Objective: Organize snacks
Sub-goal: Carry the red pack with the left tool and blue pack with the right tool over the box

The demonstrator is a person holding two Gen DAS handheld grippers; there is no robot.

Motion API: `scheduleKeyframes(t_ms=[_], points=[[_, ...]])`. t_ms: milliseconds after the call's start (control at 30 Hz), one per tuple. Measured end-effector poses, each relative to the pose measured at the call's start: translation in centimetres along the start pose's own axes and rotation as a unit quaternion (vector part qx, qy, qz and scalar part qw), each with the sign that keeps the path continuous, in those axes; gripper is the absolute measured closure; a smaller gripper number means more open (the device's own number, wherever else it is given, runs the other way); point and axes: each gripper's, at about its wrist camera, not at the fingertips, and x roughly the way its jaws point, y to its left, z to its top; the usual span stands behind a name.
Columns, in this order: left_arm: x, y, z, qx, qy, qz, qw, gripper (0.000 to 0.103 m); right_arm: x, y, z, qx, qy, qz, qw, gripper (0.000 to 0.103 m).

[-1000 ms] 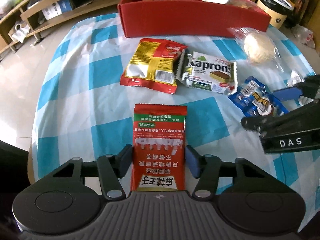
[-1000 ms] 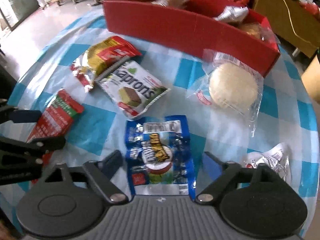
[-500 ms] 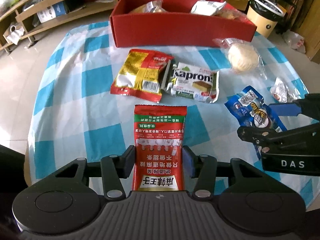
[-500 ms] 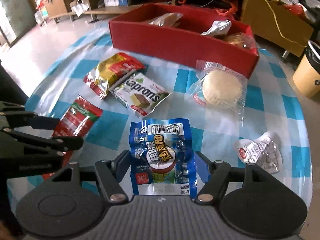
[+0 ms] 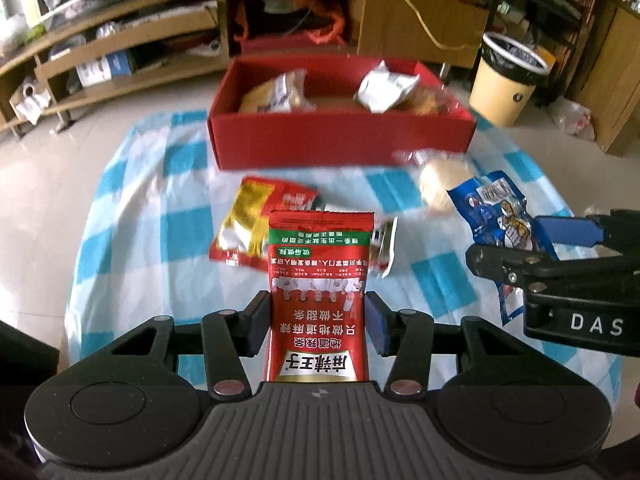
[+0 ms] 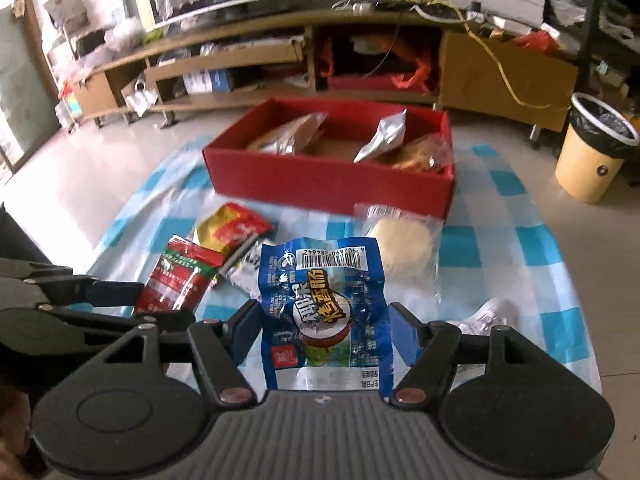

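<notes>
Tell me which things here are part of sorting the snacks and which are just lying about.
Part of the job: red packet in the left gripper; blue packet in the right gripper; red box; gold-and-red bag, round bun and crumpled silver wrapper on the checked cloth.

Just lying about: bin; wooden shelves.

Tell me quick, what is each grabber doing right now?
Left gripper: closed on the red foil snack packet.
Right gripper: closed on the blue plastic snack packet.
</notes>
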Motion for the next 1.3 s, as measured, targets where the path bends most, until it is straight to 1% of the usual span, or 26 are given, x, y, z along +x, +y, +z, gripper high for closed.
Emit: scheduleKeyframes(t_ms=[167, 300, 500, 700, 967, 1133, 1300], points=[[-1.6, -0.3, 1.2, -0.004, -0.032, 0.001, 0.9995, 0.046, -1.5, -0.2, 0.5, 0.008, -0.029, -0.006, 1.000, 0.039], [-2.6, -0.4, 2.1, -0.007, -0.059, 0.010, 0.9982, 0.046, -2.3, -0.3, 1.2, 0.013, -0.052, -0.005, 0.999, 0.039], [-3.4, -0.1, 3.3, -0.014, -0.087, 0.020, 0.9959, 0.046, -3.2, -0.4, 2.4, 0.013, -0.083, -0.007, 0.996, 0.039], [-3.7, 0.3, 4.4, -0.022, -0.104, 0.027, 0.9940, 0.045, -4.0, -0.4, 3.8, 0.009, -0.112, -0.008, 0.994, 0.039], [-4.3, -0.2, 6.0, -0.011, -0.131, 0.039, 0.9906, 0.045, -4.5, -0.7, 5.7, 0.009, -0.144, -0.014, 0.989, 0.039], [-4.6, 0.1, 7.7, -0.025, -0.149, 0.037, 0.9878, 0.045, -4.5, -0.8, 6.9, 0.008, -0.156, -0.017, 0.988, 0.039], [-4.1, 0.3, 9.3, -0.033, -0.159, 0.039, 0.9860, 0.045, -4.0, -1.1, 8.1, 0.008, -0.164, -0.018, 0.986, 0.039]])
